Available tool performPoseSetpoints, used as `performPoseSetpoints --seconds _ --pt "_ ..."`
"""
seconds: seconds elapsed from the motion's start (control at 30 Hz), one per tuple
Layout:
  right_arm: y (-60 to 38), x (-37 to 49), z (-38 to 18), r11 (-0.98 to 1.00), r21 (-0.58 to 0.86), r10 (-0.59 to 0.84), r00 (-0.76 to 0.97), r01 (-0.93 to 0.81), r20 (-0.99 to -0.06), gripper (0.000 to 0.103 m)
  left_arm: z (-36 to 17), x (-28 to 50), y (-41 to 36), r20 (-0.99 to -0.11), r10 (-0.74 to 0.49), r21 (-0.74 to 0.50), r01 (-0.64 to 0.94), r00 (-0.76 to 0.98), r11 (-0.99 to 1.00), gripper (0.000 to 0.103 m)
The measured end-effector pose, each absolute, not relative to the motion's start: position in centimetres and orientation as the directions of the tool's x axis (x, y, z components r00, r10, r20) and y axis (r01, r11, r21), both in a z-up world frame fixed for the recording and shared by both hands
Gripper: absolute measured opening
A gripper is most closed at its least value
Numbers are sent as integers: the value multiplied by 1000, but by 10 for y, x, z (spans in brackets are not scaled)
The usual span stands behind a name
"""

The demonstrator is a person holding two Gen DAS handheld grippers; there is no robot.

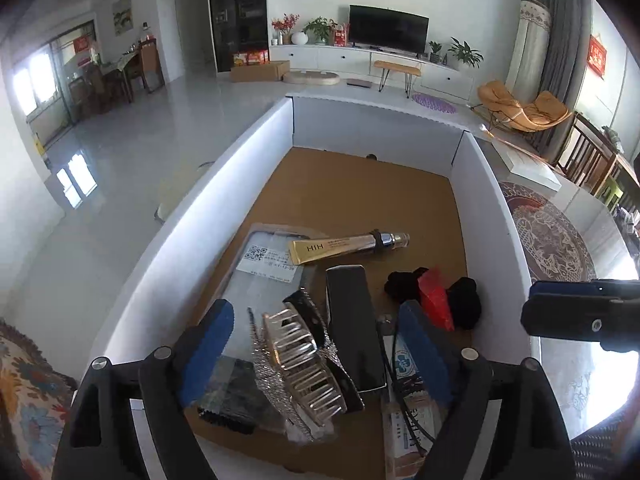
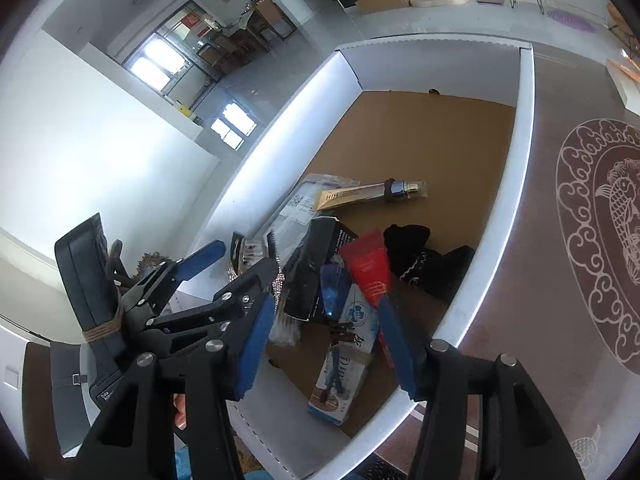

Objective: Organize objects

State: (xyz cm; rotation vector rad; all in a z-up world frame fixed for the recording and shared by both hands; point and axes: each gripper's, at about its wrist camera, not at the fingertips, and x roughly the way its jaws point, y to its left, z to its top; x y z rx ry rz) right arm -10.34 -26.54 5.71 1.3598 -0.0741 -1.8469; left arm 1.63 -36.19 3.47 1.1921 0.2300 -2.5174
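Two grippers hang over my white-walled box (image 1: 168,264), whose brown floor carries every item. Left gripper (image 1: 316,344): jaws spread wide, nothing between the pads, above a silver hair claw (image 1: 300,364) and a black case (image 1: 352,328). Right gripper (image 2: 332,344): jaws parted, empty, over a blue-and-white packet (image 2: 348,368) at the near end. Mid-floor lie a clear bagged pouch (image 1: 264,280), black socks (image 1: 460,300) with a red tag (image 1: 434,296), and a gold tube (image 1: 344,246) resting partly on the pouch.

Box (image 1: 256,148): matt white walls, brown cardboard floor. Hair claw (image 1: 304,364): shiny metal with glittery stones. Tube (image 1: 340,249): glossy gold, chrome cap. Black case (image 1: 354,332): smooth, glossy. Black cloth (image 1: 464,300): soft, matt.
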Motion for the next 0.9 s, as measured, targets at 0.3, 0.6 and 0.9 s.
performPoseSetpoints --seconds 0.3,0.6,0.9 --pt "-245 -98 90 -724 205 -473 -256 659 -843 85 65 39 -344 -779 -377 39 562 -501 -827 98" --pt "-246 -103 84 -737 75 -388 -330 672 -861 88 75 48 -326 -803 -411 79 607 -431 -791 98" --pt "-265 -96 82 -701 3 -363 -354 713 -862 88 76 59 -335 -812 -401 33 653 -424 -756 98"
